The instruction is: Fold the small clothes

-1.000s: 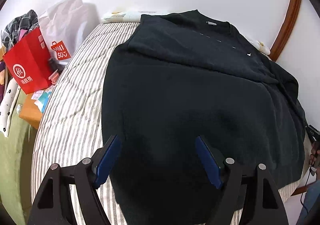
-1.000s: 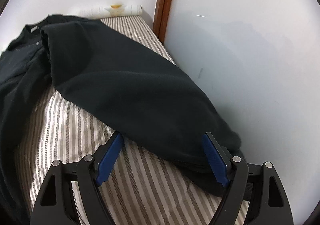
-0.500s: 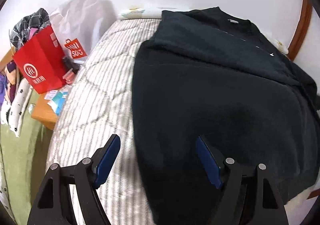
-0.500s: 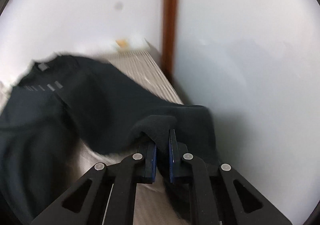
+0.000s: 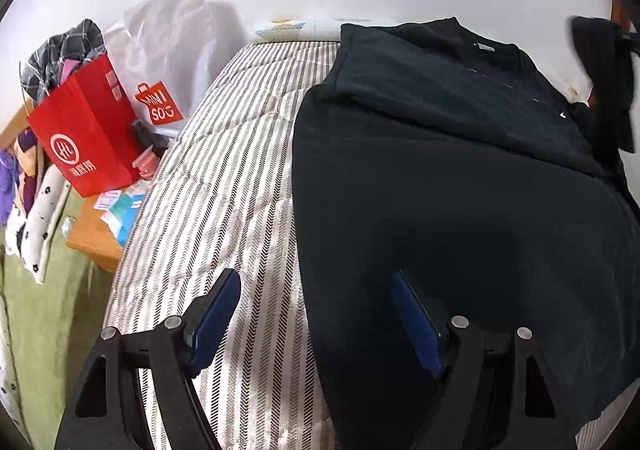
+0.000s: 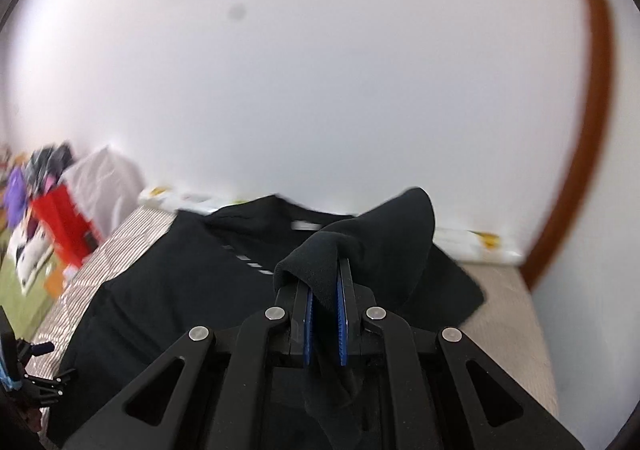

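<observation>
A black long-sleeved fleece sweatshirt (image 5: 460, 210) is spread flat on a bed covered with a grey-and-white striped quilt (image 5: 224, 218), its neckline with a small white label pointing toward the white wall at the far end. One sleeve is seen folded across the chest area. The right-hand sleeve end (image 6: 360, 246) is lifted clear of the bed and is pinched between the blue pads of the right gripper (image 6: 325, 292), whose jaws are pressed together on the bunched cloth; loose fabric is draped over and below the fingers. In the left wrist view this raised sleeve is visible as a dark hanging shape at the upper right edge (image 5: 604, 82).

The left gripper (image 5: 316, 314) is held above the near edge of the bed with its jaws spread wide and nothing between them: one blue pad (image 5: 214, 318) is seen over the striped quilt, the other over the lower hem region of the sweatshirt. Whether either pad is touching the fabric cannot be told.

Beside the bed, to the left, a red paper shopping bag (image 5: 86, 130) with a white circular logo is standing next to a white plastic bag (image 5: 164, 54) with a red print, and a wooden bedside surface (image 5: 94, 238) carrying small packets is placed just beside the mattress. A brown wooden door frame (image 6: 592, 130) is seen on the right.
</observation>
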{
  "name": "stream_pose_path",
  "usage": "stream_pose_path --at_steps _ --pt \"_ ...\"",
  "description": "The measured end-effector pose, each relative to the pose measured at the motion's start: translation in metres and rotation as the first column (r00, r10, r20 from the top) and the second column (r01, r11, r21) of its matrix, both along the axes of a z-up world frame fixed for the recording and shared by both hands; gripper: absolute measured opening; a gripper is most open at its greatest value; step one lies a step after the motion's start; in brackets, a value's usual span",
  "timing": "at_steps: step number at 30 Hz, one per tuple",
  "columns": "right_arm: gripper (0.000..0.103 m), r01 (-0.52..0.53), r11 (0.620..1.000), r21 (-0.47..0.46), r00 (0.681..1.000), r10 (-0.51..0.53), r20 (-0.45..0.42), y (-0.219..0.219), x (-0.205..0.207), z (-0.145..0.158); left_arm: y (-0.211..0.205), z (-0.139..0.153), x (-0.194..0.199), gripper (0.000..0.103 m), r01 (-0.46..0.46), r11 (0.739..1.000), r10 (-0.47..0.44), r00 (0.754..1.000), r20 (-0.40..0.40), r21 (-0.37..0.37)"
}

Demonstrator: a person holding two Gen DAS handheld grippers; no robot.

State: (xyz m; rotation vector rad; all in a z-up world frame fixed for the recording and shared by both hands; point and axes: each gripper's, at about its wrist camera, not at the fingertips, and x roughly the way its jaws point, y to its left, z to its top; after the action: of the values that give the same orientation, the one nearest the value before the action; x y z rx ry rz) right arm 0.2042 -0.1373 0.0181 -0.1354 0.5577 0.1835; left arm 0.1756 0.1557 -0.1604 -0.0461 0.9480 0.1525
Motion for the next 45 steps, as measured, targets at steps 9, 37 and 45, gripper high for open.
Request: stream_pose_path --at_steps 9,37,45 --pt "0.027 -0.097 0.995 -0.030 0.962 0.086 -0.260 0.082 0.059 -0.111 0.000 -0.006 0.005 0.076 0.008 1.000 -0.008 1.000 -0.018 -0.025" --pt "0.051 0.325 0.943 0.067 0.912 -0.294 -0.286 -0.166 -0.070 -0.115 -0.202 0.085 0.104 0.076 0.364 0.931 -0.360 0.926 0.116 -0.017" --pt "0.051 0.405 0.914 0.010 0.890 -0.392 -0.233 -0.221 -0.119 -0.106 -0.290 0.053 0.142 0.076 0.437 0.900 -0.434 0.896 0.090 -0.013"
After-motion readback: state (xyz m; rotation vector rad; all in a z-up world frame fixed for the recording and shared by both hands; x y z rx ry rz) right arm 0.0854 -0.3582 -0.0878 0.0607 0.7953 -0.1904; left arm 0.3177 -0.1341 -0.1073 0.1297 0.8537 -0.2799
